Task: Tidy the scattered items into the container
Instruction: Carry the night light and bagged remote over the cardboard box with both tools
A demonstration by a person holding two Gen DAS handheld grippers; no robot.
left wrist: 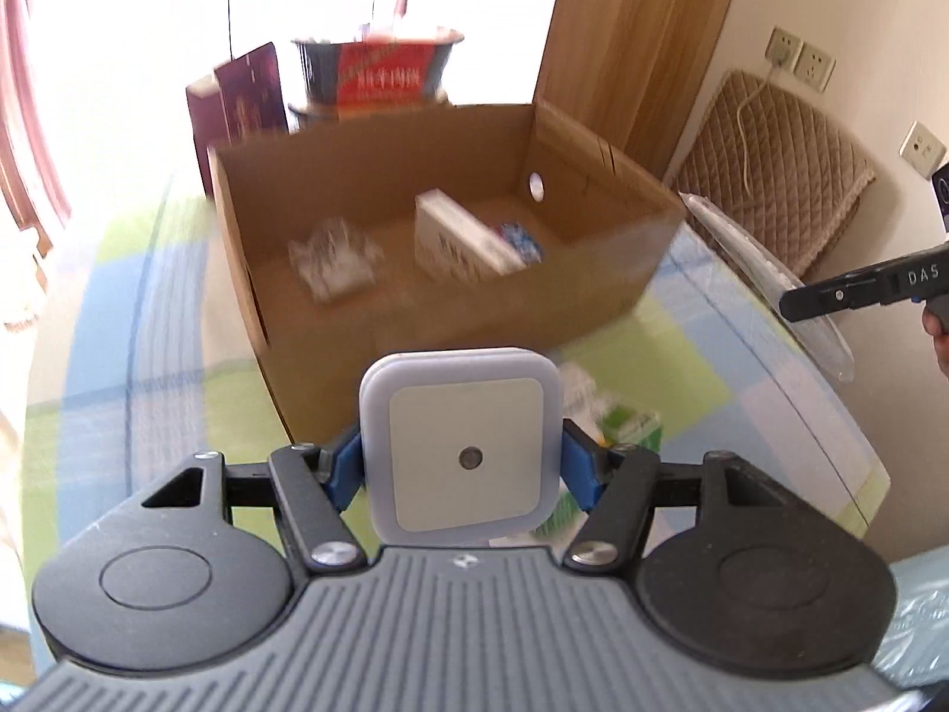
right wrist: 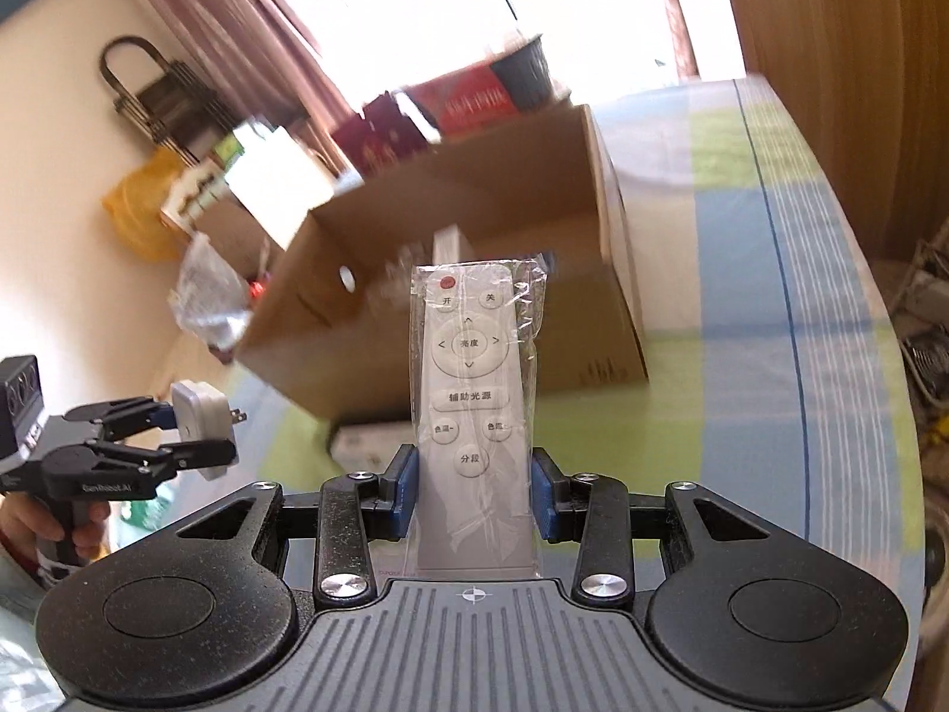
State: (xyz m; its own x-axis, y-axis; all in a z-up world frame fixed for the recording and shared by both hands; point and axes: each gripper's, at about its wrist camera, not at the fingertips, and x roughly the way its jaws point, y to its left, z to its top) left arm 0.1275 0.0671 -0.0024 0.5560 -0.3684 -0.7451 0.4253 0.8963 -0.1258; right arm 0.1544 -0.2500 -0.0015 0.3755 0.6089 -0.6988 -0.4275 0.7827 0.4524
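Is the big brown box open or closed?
Open. The cardboard box has no lid on top, and you can see a white carton inside.

We see a brown box [left wrist: 451,320], a white night-light [left wrist: 461,446], a white remote [right wrist: 470,391] with one red button, and a green-blue-white checked tablecloth [left wrist: 148,356].

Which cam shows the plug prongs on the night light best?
Right wrist. There the night light sits side-on in the left gripper, so its metal prongs stick out clearly. The left wrist view shows only the light's flat front face between the blue pads; the prongs are hidden behind it.
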